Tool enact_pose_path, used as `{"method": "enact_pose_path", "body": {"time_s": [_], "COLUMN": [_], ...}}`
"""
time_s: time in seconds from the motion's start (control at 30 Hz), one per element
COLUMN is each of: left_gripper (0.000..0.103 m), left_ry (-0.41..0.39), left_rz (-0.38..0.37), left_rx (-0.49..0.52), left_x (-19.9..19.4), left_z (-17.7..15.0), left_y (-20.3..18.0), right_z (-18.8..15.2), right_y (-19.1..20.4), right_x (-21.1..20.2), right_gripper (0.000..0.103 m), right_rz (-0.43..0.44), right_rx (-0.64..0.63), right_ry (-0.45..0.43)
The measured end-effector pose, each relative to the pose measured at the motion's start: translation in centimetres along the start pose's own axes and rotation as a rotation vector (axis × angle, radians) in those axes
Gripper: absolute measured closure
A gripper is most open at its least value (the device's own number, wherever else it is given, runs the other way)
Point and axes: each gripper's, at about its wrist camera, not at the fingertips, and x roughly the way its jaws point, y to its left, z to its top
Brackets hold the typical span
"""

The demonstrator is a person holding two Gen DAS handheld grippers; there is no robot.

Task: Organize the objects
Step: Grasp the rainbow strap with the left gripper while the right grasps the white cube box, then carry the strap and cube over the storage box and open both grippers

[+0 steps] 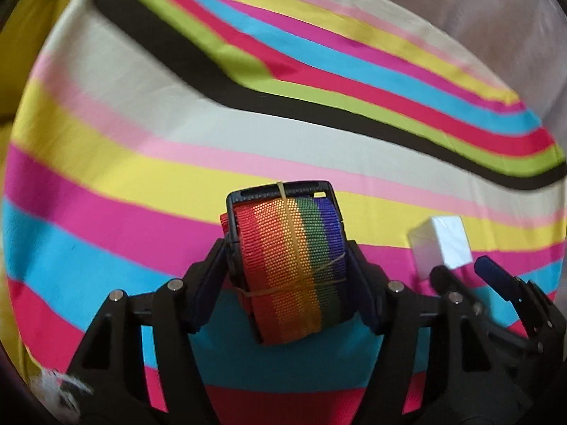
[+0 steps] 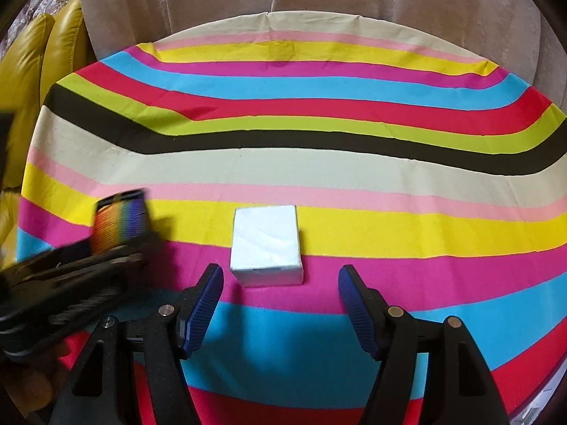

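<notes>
The left gripper [image 1: 288,265] squeezes the rainbow strap roll [image 1: 294,269]. The right gripper [image 2: 280,304] is open, empty; the white box [image 2: 265,244] at twelve o'clock could get bumped away.

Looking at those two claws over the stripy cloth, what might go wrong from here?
The left gripper pinches the rolled rainbow strap only by its edges; the roll could twist out or its rubber band slip. The right gripper stands open just short of the small white box; closing off-centre could nudge it aside rather than grasp it. The two grippers sit close together, so they might bump.
</notes>
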Motion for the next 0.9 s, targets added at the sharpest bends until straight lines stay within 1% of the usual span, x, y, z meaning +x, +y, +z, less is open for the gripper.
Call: {"method": "enact_pose_path", "body": {"time_s": [0.1, 0.23, 0.27, 0.3, 0.33, 0.37, 0.57, 0.9], "left_gripper": [0.035, 0.035, 0.035, 0.035, 0.035, 0.035, 0.035, 0.035], "left_ry": [-0.047, -0.103, -0.113, -0.12, -0.125, -0.127, -0.124, -0.126], "left_rz": [-0.001, 0.005, 0.007, 0.006, 0.005, 0.004, 0.0, -0.015], "left_rx": [-0.035, -0.024, -0.022, -0.021, -0.021, -0.021, -0.004, 0.054], "left_x": [-1.2, -2.3, -2.5, -2.6, -2.6, -2.6, -3.2, -4.7], "left_z": [-0.5, -1.0, -1.0, -1.0, -1.0, -1.1, -1.8, -3.8], "left_y": [1.0, 0.8, 0.7, 0.7, 0.6, 0.5, -0.4, -3.0], "right_z": [0.7, 1.1, 1.1, 1.0, 1.0, 0.9, 0.3, -1.8], "right_y": [0.2, 0.5, 0.6, 0.6, 0.6, 0.7, 1.1, 0.0], "right_x": [0.7, 2.1, 2.4, 2.7, 2.9, 2.9, 1.8, -1.6], "right_gripper": [0.035, 0.035, 0.036, 0.04, 0.052, 0.062, 0.062, 0.062], "right_rz": [-0.008, -0.02, -0.024, -0.026, -0.026, -0.027, -0.021, -0.008], "right_rx": [-0.002, -0.02, -0.021, -0.022, -0.022, -0.027, -0.056, -0.03], "right_ry": [-0.015, -0.002, 0.007, 0.016, 0.024, 0.029, -0.001, -0.016]}}
